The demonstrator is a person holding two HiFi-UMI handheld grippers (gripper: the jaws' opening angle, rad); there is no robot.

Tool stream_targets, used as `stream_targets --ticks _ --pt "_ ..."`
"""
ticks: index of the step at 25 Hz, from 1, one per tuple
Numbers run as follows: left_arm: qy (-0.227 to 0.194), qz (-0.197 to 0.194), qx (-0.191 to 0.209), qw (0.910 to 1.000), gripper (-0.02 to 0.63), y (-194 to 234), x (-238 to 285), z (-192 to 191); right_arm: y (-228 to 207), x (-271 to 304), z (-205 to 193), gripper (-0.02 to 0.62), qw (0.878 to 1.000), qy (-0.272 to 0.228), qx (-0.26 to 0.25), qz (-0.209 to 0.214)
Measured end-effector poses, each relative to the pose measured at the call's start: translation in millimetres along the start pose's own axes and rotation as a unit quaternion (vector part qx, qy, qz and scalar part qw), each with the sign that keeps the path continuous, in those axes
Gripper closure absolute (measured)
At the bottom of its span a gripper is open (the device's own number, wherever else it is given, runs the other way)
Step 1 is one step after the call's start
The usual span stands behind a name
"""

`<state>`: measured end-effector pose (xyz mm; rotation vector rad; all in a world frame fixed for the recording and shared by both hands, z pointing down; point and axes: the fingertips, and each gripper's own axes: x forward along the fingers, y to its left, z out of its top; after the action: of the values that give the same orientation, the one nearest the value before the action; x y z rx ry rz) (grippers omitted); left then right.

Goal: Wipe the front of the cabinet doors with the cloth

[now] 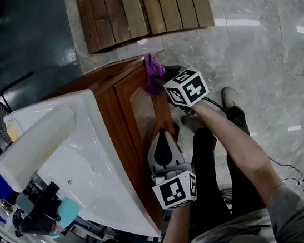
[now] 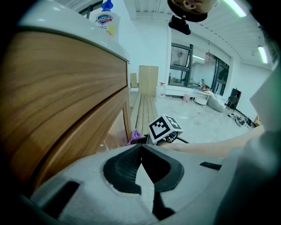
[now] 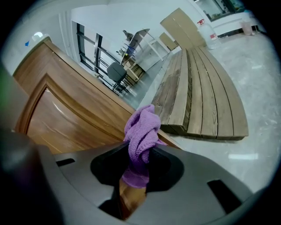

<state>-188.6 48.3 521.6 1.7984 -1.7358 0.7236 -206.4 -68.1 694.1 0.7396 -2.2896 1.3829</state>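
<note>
Here, right tool (image 3: pixel 139 165) pinches cloth (image 3: pixel 141 132) against door (image 3: pixel 66 125).

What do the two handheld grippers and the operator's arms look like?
Left gripper and right gripper: grey moulded bodies with black pads, ribbed on the left one. Each carries a white marker cube with black square codes. A black cable trails from the right one. Grey short sleeve, forearms uncovered.

Glossy wooden cabinet door (image 1: pixel 141 114), fuzzy purple cloth (image 3: pixel 141 132), perhaps microfibre.
</note>
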Motion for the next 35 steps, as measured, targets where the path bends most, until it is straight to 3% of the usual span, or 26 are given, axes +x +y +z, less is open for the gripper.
stream_targets --ticks 9,23,35 --pt "-0.002 0.006 -0.002 1.0000 0.597 -1 9 -9 -10 6 -2 0.492 1.000 0.000 -0.007 -0.001" --pt "-0.007 0.015 -0.008 0.9998 0.597 -2 8 -13 -35 16 -21 0.492 0.999 0.029 -0.006 -0.041" --pt "-0.006 -0.002 -0.041 0.9991 0.597 -23 -11 -17 -38 -33 -26 0.492 0.998 0.022 -0.009 -0.065"
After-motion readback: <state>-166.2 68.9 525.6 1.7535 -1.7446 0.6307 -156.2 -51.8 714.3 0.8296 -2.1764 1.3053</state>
